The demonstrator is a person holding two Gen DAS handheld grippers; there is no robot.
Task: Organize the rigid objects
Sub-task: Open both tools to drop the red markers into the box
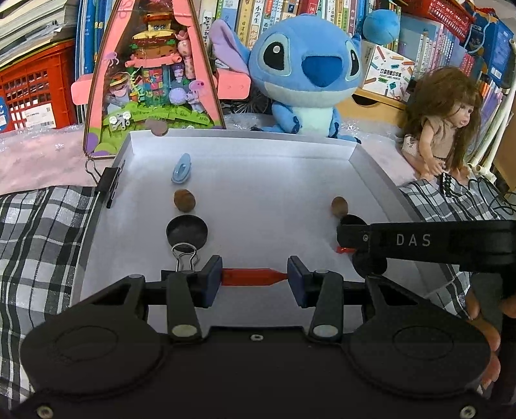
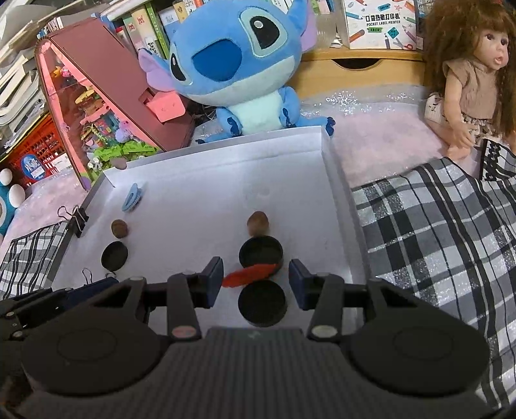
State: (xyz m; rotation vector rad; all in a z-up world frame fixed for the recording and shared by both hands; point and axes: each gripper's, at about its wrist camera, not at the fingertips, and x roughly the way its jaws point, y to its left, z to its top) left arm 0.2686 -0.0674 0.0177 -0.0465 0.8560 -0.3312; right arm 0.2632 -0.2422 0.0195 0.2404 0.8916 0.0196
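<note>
Tray holds sorted pairs: walnut at 12 o'clock of black cap. My left gripper clamps red pen crosswise. Right gripper part-open, straddling black lid, not pinching.

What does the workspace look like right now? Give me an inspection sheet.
Surface: white tray lying on plaid cloth.
Job's things: two brown nuts, three black round caps, blue clip, all in the tray.
Clutter: binder clips on the tray's edges.
Grippers: left claw shut on a red piece; right claw open over a cap, second red piece between its fingers.
Cables: thin dark cable at the right.
Surroundings: blue plush, doll, pink toy house, books.
</note>
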